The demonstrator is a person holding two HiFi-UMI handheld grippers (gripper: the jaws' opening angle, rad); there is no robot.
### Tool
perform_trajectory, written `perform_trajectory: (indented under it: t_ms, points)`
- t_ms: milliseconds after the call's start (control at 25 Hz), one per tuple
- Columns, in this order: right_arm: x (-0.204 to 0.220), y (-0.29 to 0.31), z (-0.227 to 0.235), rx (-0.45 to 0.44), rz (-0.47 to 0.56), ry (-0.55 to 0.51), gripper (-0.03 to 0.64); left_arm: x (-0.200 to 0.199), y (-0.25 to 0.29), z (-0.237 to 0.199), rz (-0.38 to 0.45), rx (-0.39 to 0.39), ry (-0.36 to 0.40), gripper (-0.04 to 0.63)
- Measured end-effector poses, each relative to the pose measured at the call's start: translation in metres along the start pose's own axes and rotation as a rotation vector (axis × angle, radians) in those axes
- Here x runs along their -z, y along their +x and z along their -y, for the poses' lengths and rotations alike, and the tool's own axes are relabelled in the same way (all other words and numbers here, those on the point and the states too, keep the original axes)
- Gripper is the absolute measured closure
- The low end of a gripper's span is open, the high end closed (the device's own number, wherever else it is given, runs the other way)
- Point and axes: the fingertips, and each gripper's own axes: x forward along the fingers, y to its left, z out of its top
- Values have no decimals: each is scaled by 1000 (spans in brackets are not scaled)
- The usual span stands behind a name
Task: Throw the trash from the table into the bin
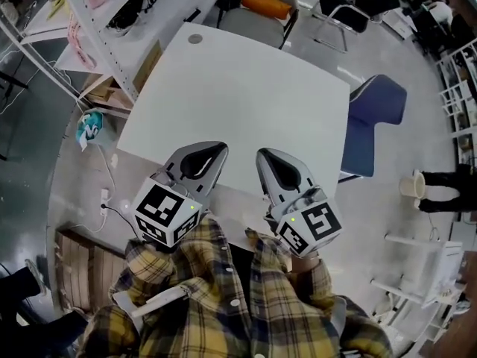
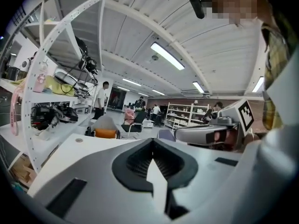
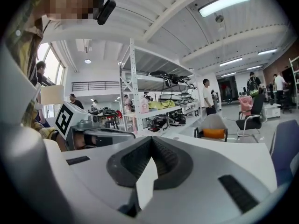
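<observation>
A white table [image 1: 246, 103] fills the middle of the head view. The only thing showing on its top is a small grey round cap [image 1: 195, 39] at the far left corner. My left gripper [image 1: 220, 151] hangs over the table's near edge, close to my chest, jaws shut with nothing between them. My right gripper [image 1: 264, 156] is beside it, also shut and holding nothing. In the left gripper view the closed jaws [image 2: 153, 141] point level across the table, with the right gripper [image 2: 205, 134] alongside. The right gripper view shows its closed jaws [image 3: 150, 141] and the left gripper [image 3: 100, 136].
A grey chair with an orange cushion [image 1: 266, 4] stands at the table's far side. A blue chair [image 1: 373, 118] is at its right. A white shelving rack [image 1: 97, 21] runs along the left, with a teal bag [image 1: 89, 125] below it. A pale cup-shaped container [image 1: 411, 184] sits on the floor at right.
</observation>
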Motion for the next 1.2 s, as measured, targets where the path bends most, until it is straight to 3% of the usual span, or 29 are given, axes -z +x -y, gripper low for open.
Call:
perform_trajectory:
  t_ms: [360, 640, 1200]
  points:
    - [3, -9, 13, 82, -5, 16, 618, -4, 25, 26, -30, 118, 39, 588]
    - [-1, 6, 3, 84, -1, 10, 618, -8, 17, 11, -33, 115, 68, 588]
    - [2, 21, -15, 82, -10, 27, 618, -7, -3, -6, -30, 114, 46, 588]
